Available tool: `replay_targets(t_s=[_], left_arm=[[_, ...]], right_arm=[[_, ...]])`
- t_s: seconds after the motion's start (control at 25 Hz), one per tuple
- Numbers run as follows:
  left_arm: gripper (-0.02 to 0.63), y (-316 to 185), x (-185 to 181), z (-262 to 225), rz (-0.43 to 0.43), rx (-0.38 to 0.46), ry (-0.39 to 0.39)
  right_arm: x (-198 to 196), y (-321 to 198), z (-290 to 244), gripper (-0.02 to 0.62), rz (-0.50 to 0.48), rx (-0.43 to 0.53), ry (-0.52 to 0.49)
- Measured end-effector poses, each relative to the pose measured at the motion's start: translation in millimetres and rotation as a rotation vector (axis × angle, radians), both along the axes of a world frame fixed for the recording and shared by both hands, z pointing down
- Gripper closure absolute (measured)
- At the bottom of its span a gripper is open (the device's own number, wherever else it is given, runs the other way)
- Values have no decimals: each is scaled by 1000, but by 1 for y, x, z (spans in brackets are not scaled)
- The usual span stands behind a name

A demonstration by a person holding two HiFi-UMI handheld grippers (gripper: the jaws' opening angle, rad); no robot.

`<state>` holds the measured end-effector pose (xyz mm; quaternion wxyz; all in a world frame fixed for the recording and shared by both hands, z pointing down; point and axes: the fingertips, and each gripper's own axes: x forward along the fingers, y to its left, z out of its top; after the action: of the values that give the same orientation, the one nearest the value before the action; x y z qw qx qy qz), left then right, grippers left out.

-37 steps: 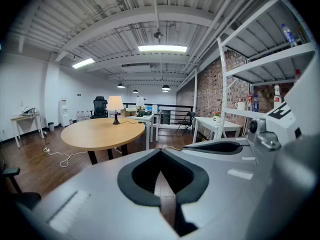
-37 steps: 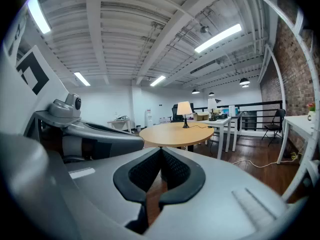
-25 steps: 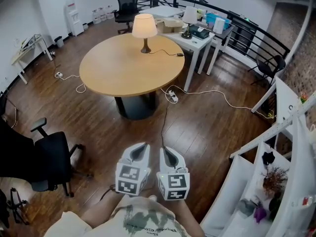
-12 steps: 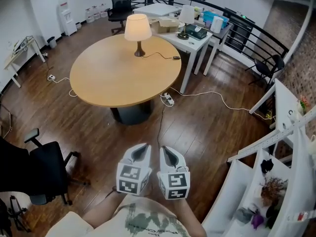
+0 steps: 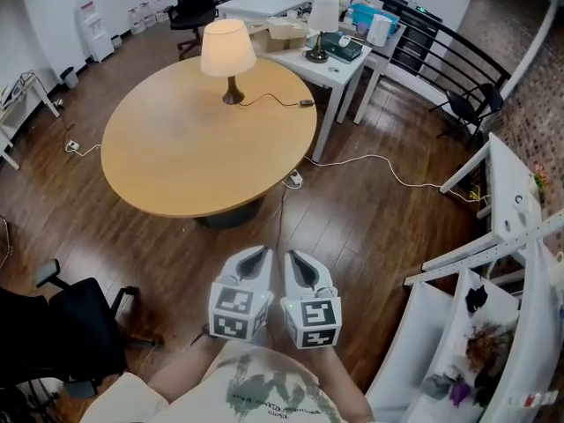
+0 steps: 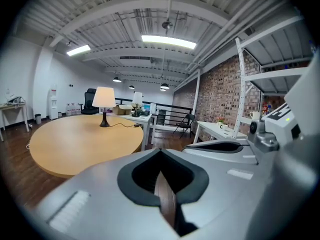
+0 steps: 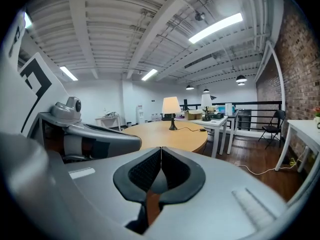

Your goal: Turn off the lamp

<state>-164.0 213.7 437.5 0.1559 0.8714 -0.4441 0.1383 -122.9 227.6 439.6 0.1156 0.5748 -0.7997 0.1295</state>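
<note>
A lit lamp (image 5: 226,54) with a cream shade and dark base stands at the far edge of the round wooden table (image 5: 176,157); it also shows in the left gripper view as the lamp (image 6: 104,104) and in the right gripper view as the lamp (image 7: 171,109). Its cord with an inline switch (image 5: 306,103) trails right over the table edge. My left gripper (image 5: 256,258) and right gripper (image 5: 297,261) are held side by side close to my body, well short of the table, both shut and empty.
A white desk (image 5: 300,42) with a second lamp (image 5: 321,25) and boxes stands behind the table. A black office chair (image 5: 62,324) sits at lower left. White shelving (image 5: 493,263) runs along the right. A cable and power strip (image 5: 293,180) lie on the wooden floor.
The table and lamp have come closer and shifted left in the head view as I walk forward. Both grippers keep their pose, shut.
</note>
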Motion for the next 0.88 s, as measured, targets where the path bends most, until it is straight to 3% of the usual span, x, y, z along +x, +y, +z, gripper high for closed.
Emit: replay_targets(t_s=[0.44,0.88], left_arm=[[606,-107,-1,9,65,-14,32],[606,-160,16,25,111,-47,26]], right_arm=[[-12,-101,6,594,32,-16,37],[2,-159,11,594,64,-15,35]])
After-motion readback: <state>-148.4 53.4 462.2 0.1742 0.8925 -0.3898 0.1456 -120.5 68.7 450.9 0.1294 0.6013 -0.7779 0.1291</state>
